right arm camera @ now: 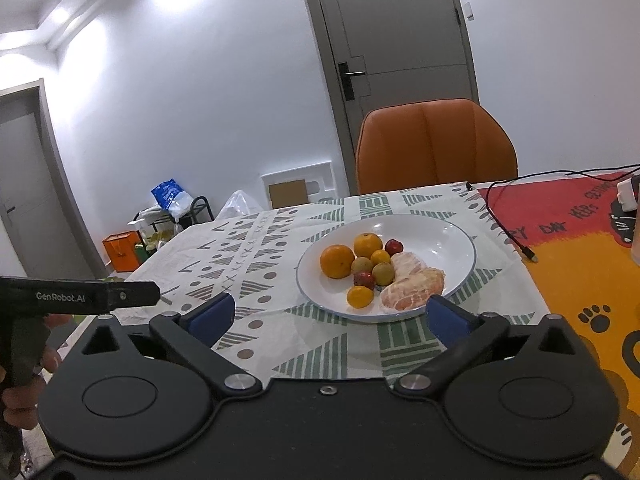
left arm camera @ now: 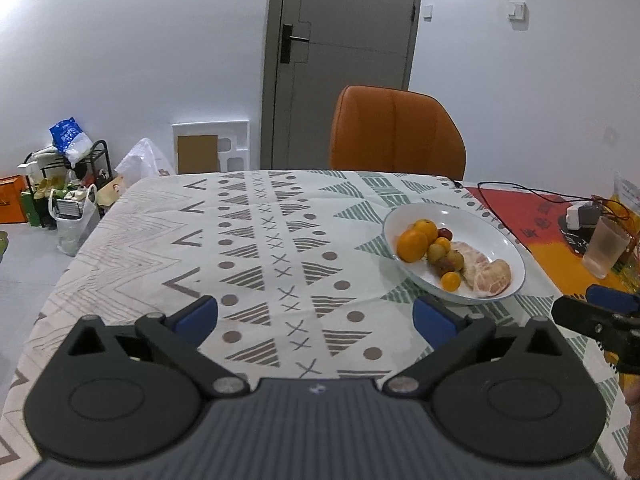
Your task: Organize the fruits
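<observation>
Both tools, left tool point(left arm camera: 316, 322) and right tool point(right arm camera: 330, 316), hang wide open and empty just short of the plate point(right arm camera: 440, 232), fruits point(right arm camera: 376, 274) gathered, seemingly nothing left to fetch.

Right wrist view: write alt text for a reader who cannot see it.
A white plate of oranges, small fruits and peeled citrus sits on a patterned tablecloth, just beyond the open, empty right tool. An orange chair and a grey door stand behind; the left tool's black body shows at left.
</observation>
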Motion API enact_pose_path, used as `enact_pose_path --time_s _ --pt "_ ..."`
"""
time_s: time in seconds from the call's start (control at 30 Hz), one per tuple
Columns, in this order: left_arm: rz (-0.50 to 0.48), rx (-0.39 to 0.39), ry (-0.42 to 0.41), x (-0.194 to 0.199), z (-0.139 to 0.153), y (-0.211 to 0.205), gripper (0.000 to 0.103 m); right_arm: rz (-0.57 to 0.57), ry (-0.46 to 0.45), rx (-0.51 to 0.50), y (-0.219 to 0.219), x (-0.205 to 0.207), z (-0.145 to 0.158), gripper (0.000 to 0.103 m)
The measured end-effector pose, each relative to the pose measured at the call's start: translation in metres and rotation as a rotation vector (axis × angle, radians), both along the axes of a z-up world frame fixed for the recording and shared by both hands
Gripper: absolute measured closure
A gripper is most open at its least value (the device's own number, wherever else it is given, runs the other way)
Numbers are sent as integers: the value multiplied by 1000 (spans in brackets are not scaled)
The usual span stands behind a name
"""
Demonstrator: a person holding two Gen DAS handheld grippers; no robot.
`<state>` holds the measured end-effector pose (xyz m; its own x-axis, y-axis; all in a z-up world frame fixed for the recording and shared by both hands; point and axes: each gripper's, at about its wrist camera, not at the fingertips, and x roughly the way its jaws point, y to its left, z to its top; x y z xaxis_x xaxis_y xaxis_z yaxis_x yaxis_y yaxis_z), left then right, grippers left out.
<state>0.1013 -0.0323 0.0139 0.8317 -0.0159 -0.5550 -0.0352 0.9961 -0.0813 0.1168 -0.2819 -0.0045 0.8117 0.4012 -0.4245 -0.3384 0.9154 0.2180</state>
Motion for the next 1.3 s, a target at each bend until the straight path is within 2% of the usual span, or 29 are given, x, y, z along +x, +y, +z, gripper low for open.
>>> enact_pose_path --time_s 0.43,0.87,1.3 --pt "37 -33 -15 -29 2 26 0 31 -5 1 1 -18 9 0" --pt "87 11 16 -44 -8 35 0 55 24 6 -3 -29 1 0" --pt "82 26 17 -48 -11 33 0 66 34 -8 2 -30 -2 0"
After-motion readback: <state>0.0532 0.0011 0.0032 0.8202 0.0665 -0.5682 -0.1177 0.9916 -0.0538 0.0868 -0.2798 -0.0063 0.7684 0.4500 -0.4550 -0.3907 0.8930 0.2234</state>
